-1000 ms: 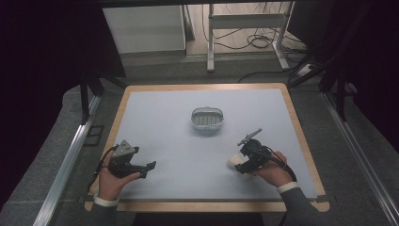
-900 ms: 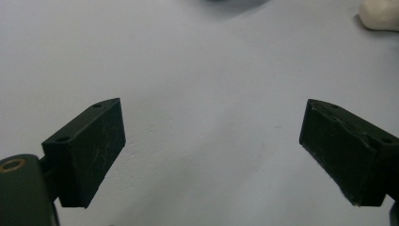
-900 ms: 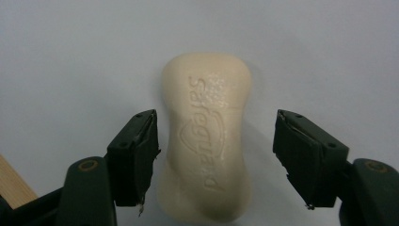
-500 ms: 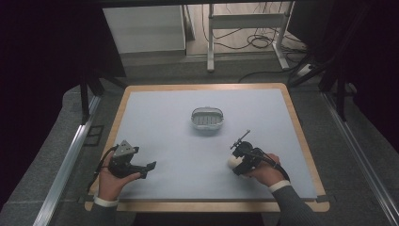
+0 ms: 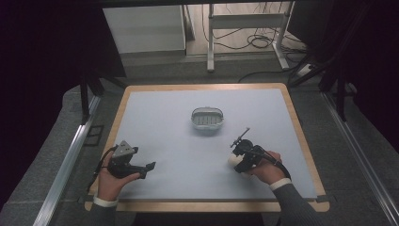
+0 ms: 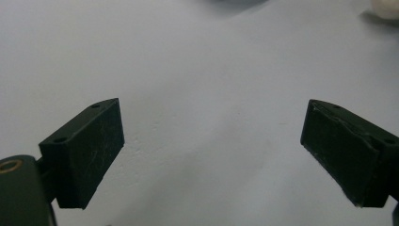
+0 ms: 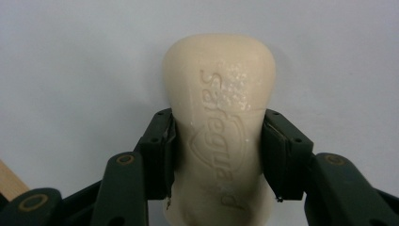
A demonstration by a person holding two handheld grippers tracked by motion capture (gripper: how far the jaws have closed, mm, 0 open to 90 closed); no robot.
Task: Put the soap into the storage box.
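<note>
My right gripper [image 7: 217, 141] has just closed, jaws pinching the soap [image 7: 219, 117] across its narrow waist, long axis running out along them. The dish [image 5: 207, 118] lies up-left of the soap. Left gripper [image 5: 149, 166] jaws spread, empty.

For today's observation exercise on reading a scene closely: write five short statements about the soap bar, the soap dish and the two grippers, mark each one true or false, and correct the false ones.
1. The right gripper is closed on the soap bar. True.
2. The soap bar already lies in the soap dish. False: it is between the right gripper's jaws, apart from the dish.
3. The left gripper holds a sponge. False: its jaws stand wide open with nothing between them.
4. The soap dish stands near the middle of the mat. True.
5. The soap bar is bright blue. False: it is cream-coloured, with raised lettering.
</note>
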